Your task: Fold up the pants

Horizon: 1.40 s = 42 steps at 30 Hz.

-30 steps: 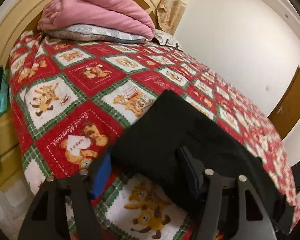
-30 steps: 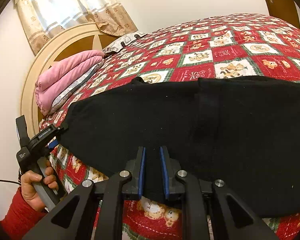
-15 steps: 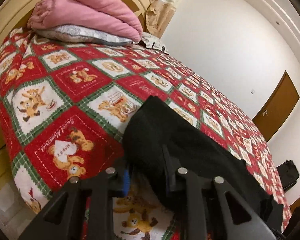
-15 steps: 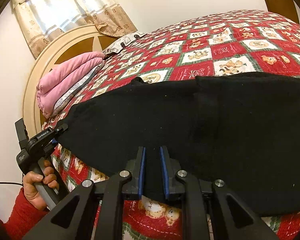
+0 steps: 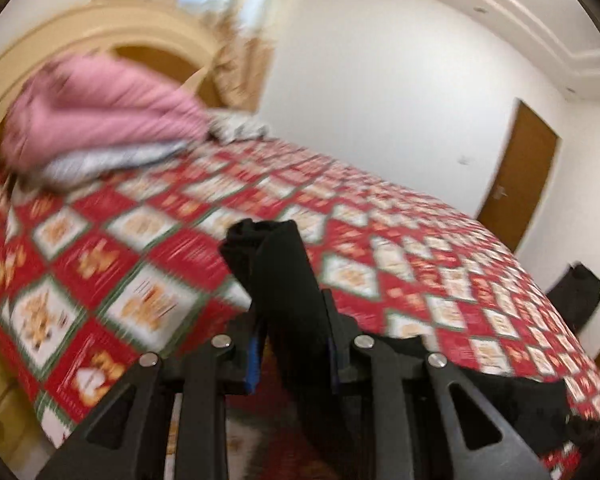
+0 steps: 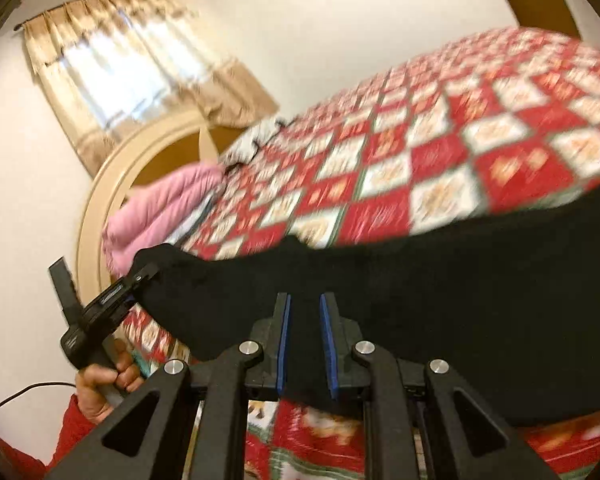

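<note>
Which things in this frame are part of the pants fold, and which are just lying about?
In the job:
black pants
left gripper, shut on the pants' end
right gripper, shut on their near edge
bedspread, the work surface

Lying about:
pink quilt
grey pillow
curtains
door

Black fingers (image 6: pixel 282 344) with blue pads, silver screws, red sleeve (image 6: pixel 66 440)
</note>
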Tool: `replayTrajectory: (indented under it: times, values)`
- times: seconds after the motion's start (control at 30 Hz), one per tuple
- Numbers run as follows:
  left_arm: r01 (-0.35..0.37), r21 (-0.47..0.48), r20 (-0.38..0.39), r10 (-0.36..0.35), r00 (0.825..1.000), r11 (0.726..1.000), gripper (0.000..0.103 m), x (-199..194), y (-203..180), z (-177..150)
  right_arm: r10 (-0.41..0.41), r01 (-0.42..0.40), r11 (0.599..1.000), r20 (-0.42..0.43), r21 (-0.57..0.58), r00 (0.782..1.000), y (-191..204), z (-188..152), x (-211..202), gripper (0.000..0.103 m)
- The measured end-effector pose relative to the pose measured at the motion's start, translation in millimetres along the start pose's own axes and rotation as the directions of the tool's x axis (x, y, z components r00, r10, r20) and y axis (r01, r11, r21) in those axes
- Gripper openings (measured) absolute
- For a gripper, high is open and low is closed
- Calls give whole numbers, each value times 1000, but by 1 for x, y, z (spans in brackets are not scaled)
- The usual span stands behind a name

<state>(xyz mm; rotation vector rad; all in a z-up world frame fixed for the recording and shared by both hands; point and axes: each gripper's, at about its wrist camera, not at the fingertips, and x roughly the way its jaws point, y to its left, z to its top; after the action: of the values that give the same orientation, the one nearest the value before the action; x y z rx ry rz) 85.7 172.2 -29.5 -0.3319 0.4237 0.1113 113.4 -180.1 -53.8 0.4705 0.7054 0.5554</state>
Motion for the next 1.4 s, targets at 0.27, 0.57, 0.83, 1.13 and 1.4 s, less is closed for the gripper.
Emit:
replayTrajectory:
  times: [0.27,0.57,0.83,1.13,1.4]
  values:
    - [289,256,-9,-297,955,922,26,-30,-131,-5,-93,84,987,63,135,994,-68,25,-66,17]
    - [535,424,-217,-491,843,731,26,-19,-260,-93,-137,116,977,110,180,985,-111,31,-130,17]
    - [513,582,-325,-397,858,631,26,-6,-289,-158,-83,64,970,74,235,994,-129,21,-124,17]
    - [480,650,-291,-390,874,589,27,-18,-289,-178,23,-32,987,56,158,998,-115,65,-81,78]
    - [507,621,-305,-412,859,598,27,-15,-286,-176,-73,80,994,-93,76,993,-114,52,-19,65]
